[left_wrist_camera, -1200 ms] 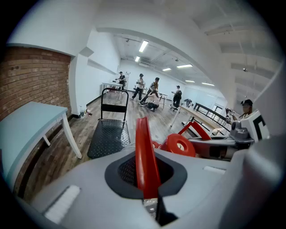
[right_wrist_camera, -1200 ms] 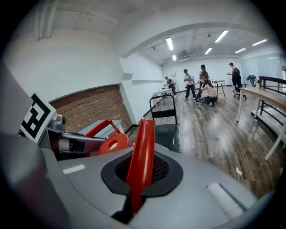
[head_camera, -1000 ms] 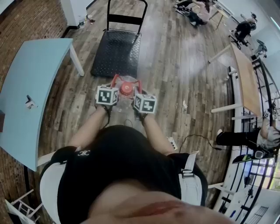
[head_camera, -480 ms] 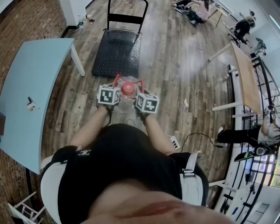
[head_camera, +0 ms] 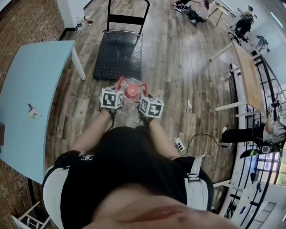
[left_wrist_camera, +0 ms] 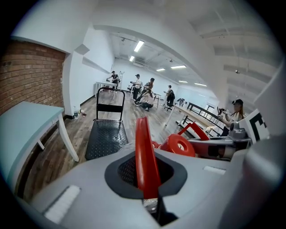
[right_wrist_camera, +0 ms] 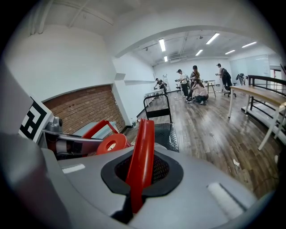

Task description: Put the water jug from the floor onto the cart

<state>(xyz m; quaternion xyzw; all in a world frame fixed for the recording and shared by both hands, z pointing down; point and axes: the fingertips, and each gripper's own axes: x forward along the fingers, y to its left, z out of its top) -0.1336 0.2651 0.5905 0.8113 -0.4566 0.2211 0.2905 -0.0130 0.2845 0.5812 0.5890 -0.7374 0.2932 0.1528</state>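
Note:
The clear water jug with its red cap point(head_camera: 129, 91) hangs between my two grippers, just in front of the black cart point(head_camera: 119, 53). Its red handle has two arms. My left gripper point(left_wrist_camera: 149, 179) is shut on the left arm point(left_wrist_camera: 145, 154), and my right gripper point(right_wrist_camera: 138, 179) is shut on the right arm point(right_wrist_camera: 140, 156). The red cap point(left_wrist_camera: 178, 144) shows beside each gripper point(right_wrist_camera: 111, 143). In the head view the marker cubes point(head_camera: 111, 99) of both grippers point(head_camera: 150, 107) flank the cap and hide the jaws.
The cart's upright push bar point(head_camera: 127, 19) stands at its far end. A light blue table point(head_camera: 31, 89) lies to the left, its white leg point(head_camera: 78, 64) close to the cart. A wooden table point(head_camera: 246, 76) and seated people point(head_camera: 196, 13) are to the right and beyond.
The jug and both grippers have shifted slightly to the right and toward me in the head view; both grips on the handle are unchanged.

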